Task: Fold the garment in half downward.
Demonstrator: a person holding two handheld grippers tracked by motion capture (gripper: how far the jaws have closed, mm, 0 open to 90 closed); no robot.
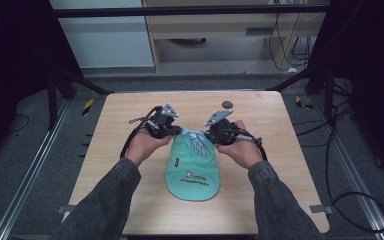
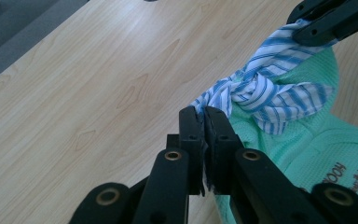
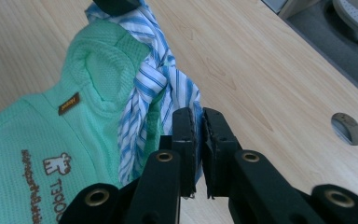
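Near the middle of the bench (image 1: 130, 210), a mint-green garment (image 1: 192, 170) is laid flat, its long axis running from the near edge toward the far edge, with the printed lettering at the near end. At the far end of the garment, a blue-and-white striped cloth (image 2: 265, 91) is found twisted into a knot across the collar. One tail of this cloth is pinched in the left hand-held gripper (image 2: 204, 116), whose jaws are closed narrow on the fabric. The opposite tail is likewise clamped in the right hand-held gripper (image 3: 196, 119), jaws drawn together with striped fabric between the pads.

The knot is seen between the two hand-held grippers, roughly level with both, so the cloth runs crosswise to the garment's long axis. Neither hand is noticeably nearer; each is set just beside the collar, left and right of it. It is judged that any tightening of the knot would call for the tails to be drawn apart toward the side edges of the bench. A small round grommet (image 1: 227, 104) is noted near the far edge, well apart from the work.
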